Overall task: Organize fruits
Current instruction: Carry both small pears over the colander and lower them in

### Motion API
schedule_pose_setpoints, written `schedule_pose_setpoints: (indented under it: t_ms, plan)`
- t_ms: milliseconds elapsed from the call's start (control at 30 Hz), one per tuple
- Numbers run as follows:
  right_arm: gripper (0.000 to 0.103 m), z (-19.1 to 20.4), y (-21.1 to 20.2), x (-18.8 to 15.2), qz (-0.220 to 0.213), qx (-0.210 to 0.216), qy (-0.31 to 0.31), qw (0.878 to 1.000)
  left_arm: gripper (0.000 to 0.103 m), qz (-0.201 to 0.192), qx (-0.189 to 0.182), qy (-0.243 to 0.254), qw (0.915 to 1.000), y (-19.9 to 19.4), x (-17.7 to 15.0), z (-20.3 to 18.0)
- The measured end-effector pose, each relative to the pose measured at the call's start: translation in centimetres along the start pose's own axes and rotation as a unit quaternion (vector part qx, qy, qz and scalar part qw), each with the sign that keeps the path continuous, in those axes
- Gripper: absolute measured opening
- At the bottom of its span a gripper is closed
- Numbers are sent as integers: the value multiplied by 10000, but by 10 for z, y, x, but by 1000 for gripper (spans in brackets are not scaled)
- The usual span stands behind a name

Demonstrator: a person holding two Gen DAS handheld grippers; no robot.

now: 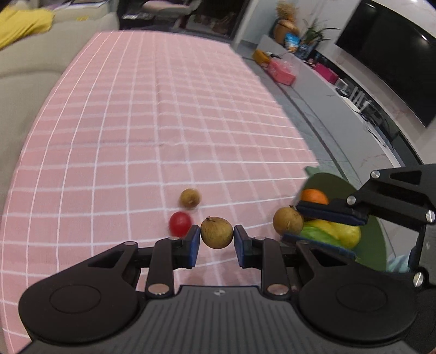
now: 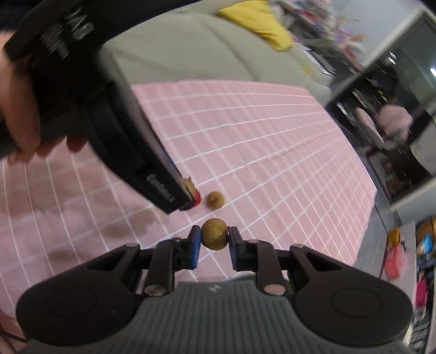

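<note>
A pink checked cloth [image 1: 163, 122] is spread over the bench, a beige sofa [image 1: 24, 81] is seen beyond with a yellow cushion [image 1: 21, 24], and a dark television [image 1: 395, 54] is mounted above a cluttered grey ledge [image 1: 321, 87]

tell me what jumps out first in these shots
Each gripper pinches a small brown fruit: the left gripper holds one brown fruit above the pink checked tablecloth, and the right gripper holds another. A red fruit and a third brown one lie on the cloth, with a green bowl of fruit at the table's right edge.
</note>
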State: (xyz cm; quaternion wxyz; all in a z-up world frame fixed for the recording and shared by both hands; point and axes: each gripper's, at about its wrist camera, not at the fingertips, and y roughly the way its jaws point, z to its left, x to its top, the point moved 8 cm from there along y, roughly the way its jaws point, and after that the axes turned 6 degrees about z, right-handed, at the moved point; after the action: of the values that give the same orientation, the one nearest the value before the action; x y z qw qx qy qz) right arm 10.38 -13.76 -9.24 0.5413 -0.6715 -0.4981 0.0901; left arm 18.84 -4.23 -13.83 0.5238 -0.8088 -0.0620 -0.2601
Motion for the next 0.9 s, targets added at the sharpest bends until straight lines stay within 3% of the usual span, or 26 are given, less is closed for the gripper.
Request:
schedule_pose_setpoints:
  t_ms: [267,600,900]
  plan:
    - [17,-33,-38,-43,-83,-86,1515,9884,30,-270,-241,388,9986,-24,8,-49]
    - [18,-52,-58,-100,48,-246,2353,9716,30,-257,-587,852,9943,-25,8,-109]
    - [18,-73,-54,-129,137,-282,3044,9520,30,86,-773,980,9921,4,2,-140]
